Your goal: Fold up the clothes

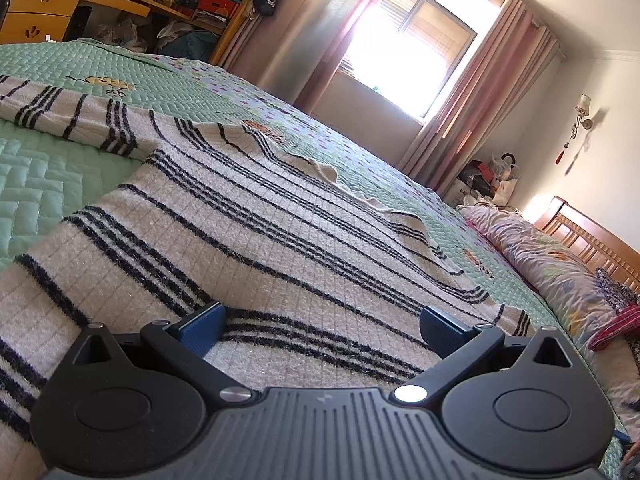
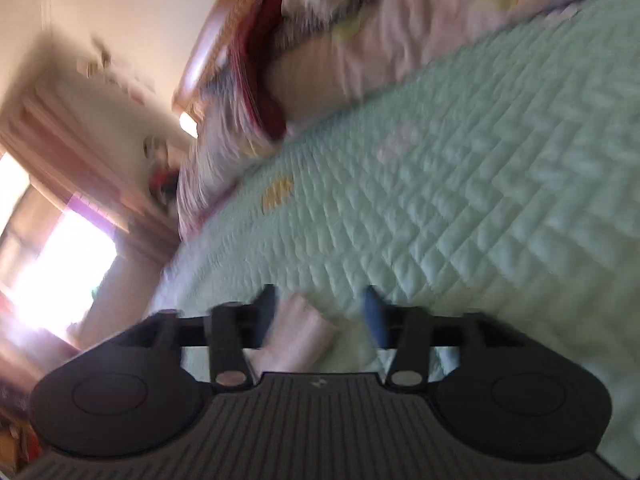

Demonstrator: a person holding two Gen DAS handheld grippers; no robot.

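Left gripper (image 1: 320, 326) open over striped sweater (image 1: 256, 216); right gripper (image 2: 320, 312) parted, cloth corner between, unpressed. Step: between folds. Next: regrasp an edge.

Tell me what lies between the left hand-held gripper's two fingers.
In the left wrist view, the left hand-held gripper stands open; only the striped sweater lies between its fingers, unpinched.

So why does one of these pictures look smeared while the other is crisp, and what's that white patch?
Right wrist view: smeared by motion, the green quilt and the claw both soft. Left wrist view: sharp, the striped sweater showing each thread. The window is blown out to white by daylight in both views, and the fisheye lens bends the bed's edges.
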